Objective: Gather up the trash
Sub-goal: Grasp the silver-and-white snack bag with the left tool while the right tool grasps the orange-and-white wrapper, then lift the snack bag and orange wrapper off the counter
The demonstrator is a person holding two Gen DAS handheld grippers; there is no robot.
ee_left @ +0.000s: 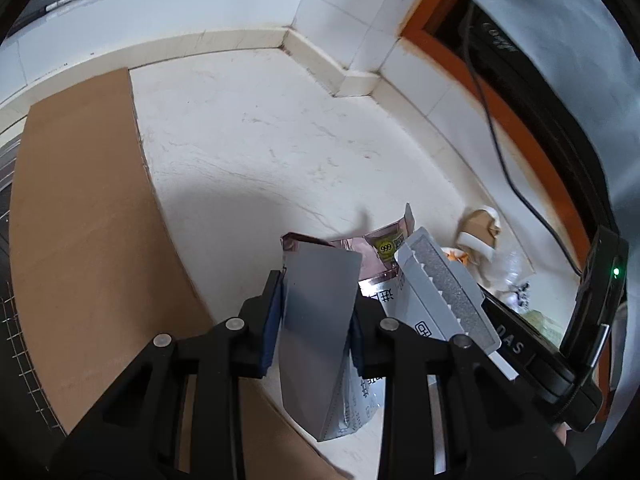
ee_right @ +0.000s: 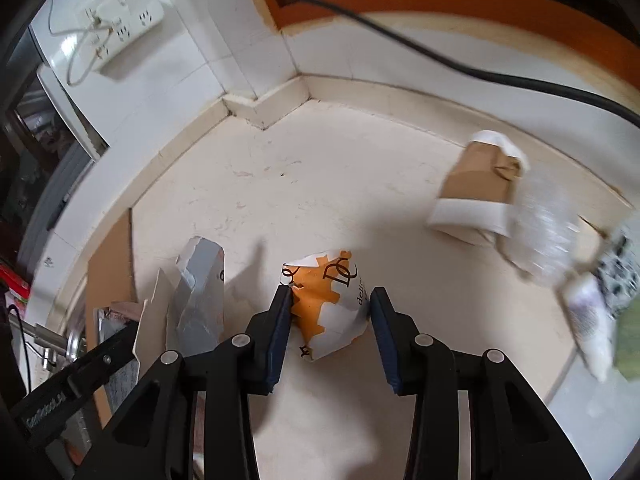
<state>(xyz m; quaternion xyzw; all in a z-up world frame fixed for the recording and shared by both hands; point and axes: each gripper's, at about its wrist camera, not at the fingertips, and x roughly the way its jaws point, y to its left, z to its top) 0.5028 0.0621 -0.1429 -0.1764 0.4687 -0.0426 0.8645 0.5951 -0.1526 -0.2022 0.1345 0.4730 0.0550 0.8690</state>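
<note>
The left gripper is clamped on a grey foil packet held above the pale floor. The right gripper stands open with an orange-and-white wrapper between its fingers, touching the left one. Farther off lies a crushed brown paper cup

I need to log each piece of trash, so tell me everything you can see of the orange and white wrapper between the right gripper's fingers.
The orange and white wrapper looks like crumpled paper, white with jagged orange patches and dark "DC" lettering. It stands bunched up on the pale floor, between the fingers of the right gripper. The left finger's blue pad touches its torn edge; the other pad stands just clear, so it is not yet clamped. Nothing else touches it.
</note>
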